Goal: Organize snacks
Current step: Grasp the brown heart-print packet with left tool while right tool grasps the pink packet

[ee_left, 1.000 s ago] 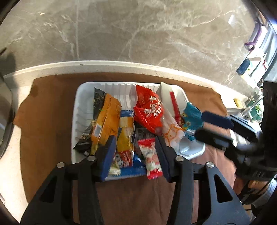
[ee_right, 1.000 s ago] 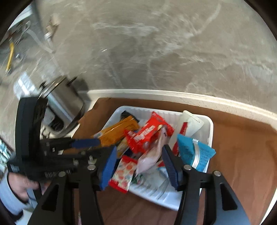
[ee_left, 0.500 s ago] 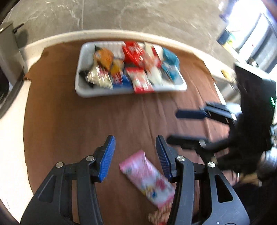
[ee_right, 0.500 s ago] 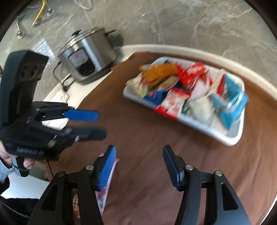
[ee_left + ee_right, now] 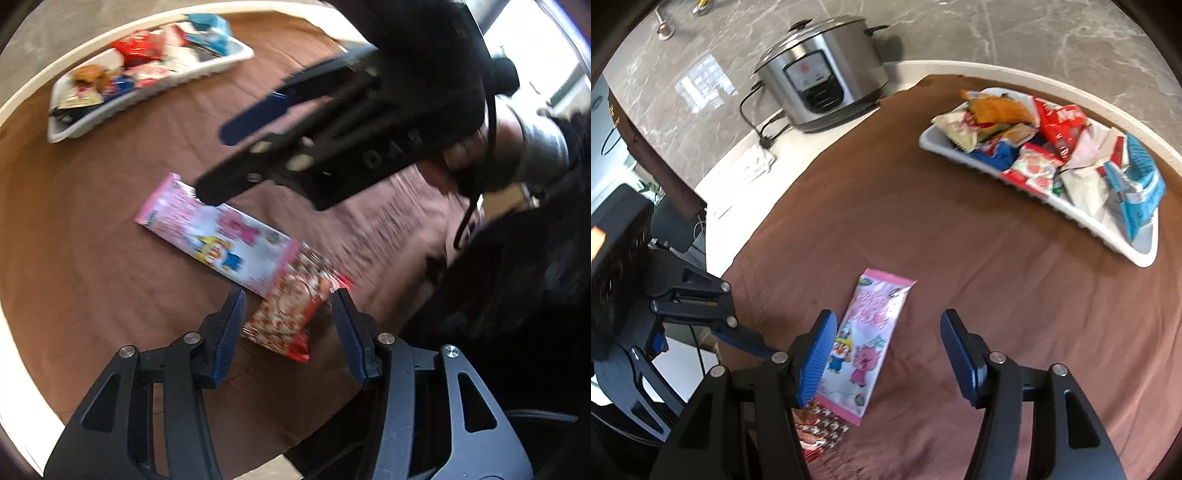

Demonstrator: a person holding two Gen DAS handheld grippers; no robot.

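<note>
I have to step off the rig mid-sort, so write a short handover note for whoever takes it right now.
Left gripper: jaws open, nothing held, either side of the red patterned packet.
Right gripper: jaws open, just opening wider, empty, over the pink cartoon packet.
Both packets lie on the brown cloth, the pink one overlapping the red one's end.
Done: most snacks already sit in the white tray.
Left: pick up these two packets and put them in the tray.

Both grippers are showing black triangulated frames with silver screws and ribbed blue pads, the right gripper [image 5: 218,164] trailing a black cable [image 5: 476,177] past a grey sleeve cuff [image 5: 543,147].
</note>
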